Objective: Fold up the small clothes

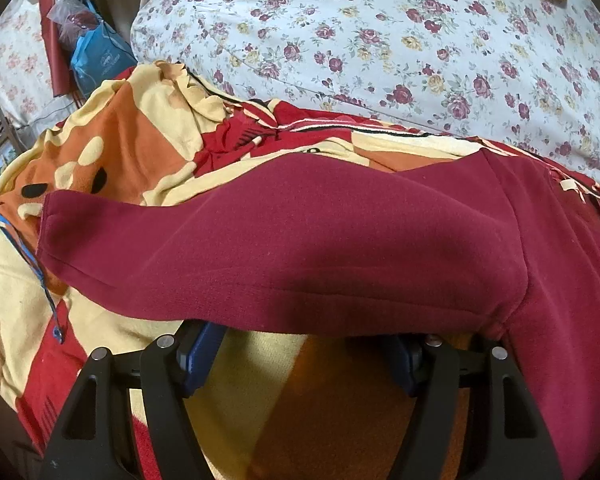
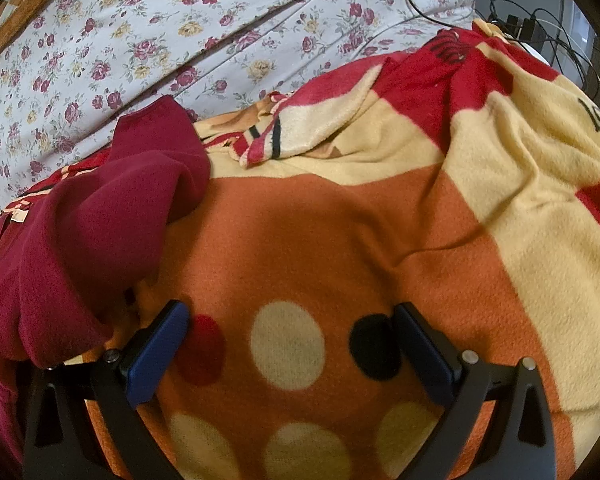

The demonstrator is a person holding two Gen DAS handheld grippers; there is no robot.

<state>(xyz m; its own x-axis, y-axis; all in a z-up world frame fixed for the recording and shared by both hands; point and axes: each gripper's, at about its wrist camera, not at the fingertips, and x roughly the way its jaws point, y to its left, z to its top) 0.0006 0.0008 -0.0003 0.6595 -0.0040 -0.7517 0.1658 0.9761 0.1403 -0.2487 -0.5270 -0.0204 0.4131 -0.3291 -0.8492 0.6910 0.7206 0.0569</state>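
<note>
Left wrist view: maroon garment (image 1: 320,240) spread on blanket (image 1: 148,140) over bed (image 1: 420,40), sleeve edge draped over left gripper (image 1: 300,356), jaws wide, unclamped. Right gripper (image 2: 292,344) wide, empty, beside other sleeve. Best pinch sleeve edges squarely, fold inward.

Black lettering on the yellow patch of the fleece blanket (image 2: 532,184) runs off the right edge, cut short; the blue bag (image 1: 100,58) carries a print too blurred to read
</note>
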